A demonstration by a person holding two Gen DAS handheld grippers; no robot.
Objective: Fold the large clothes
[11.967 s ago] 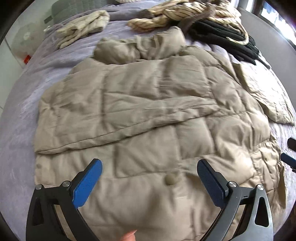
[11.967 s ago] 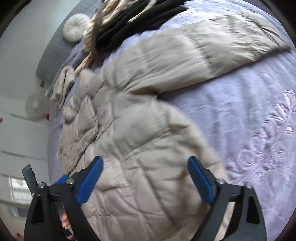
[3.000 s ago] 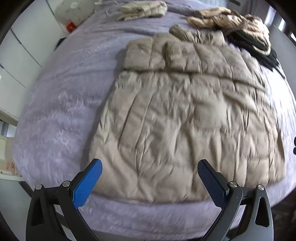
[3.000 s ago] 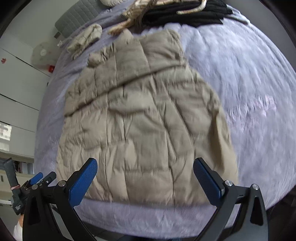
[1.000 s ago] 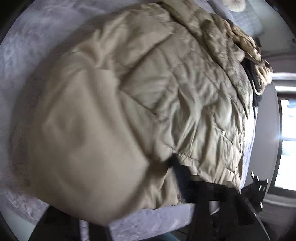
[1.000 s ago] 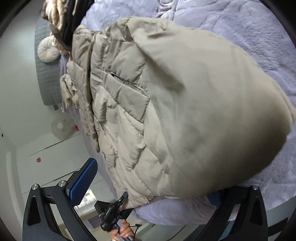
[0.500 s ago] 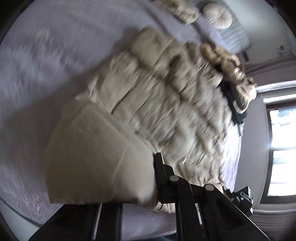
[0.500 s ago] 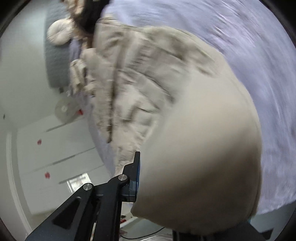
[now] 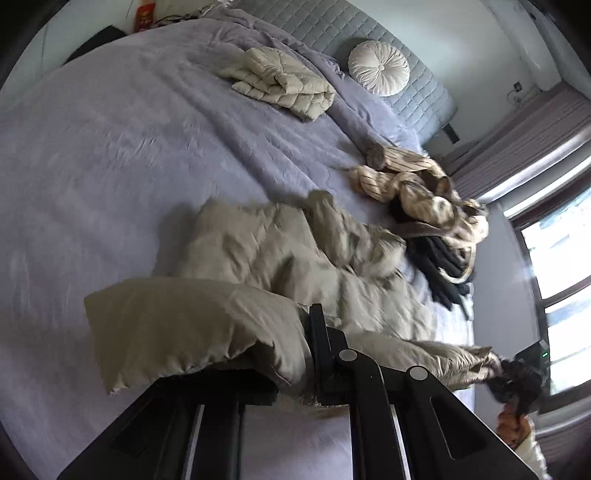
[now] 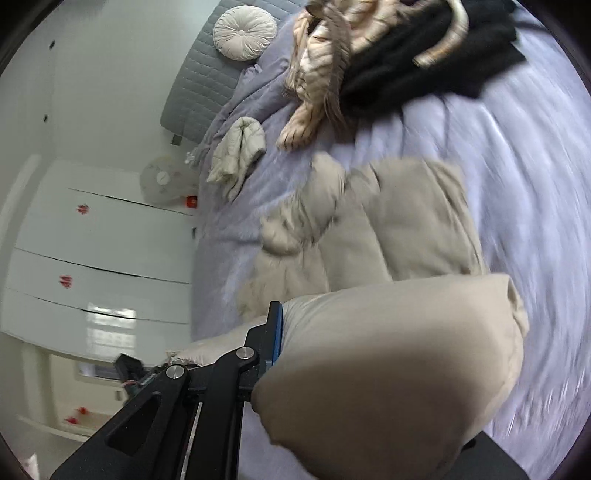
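A beige puffer jacket (image 9: 280, 254) lies on the lavender bed, its hem lifted off the cover. My left gripper (image 9: 291, 354) is shut on the hem's left corner, which drapes over the jaws. My right gripper (image 10: 291, 343) is shut on the hem's other corner (image 10: 388, 354), a puffed fold hiding one finger. The jacket's upper part (image 10: 369, 221) still rests on the bed with its collar toward the headboard. The right gripper shows at the far right of the left wrist view (image 9: 521, 373).
A folded cream quilted garment (image 9: 277, 81) lies near the grey headboard (image 9: 369, 33). A heap of striped and black clothes (image 9: 432, 206) sits beyond the jacket. A round white cushion (image 10: 243, 31) leans on the headboard. White cupboards (image 10: 74, 258) stand beside the bed.
Both grippers closed on the hem corners about a second ago and have lifted them higher, carrying the hem toward the collar; more bare bed shows around the jacket.
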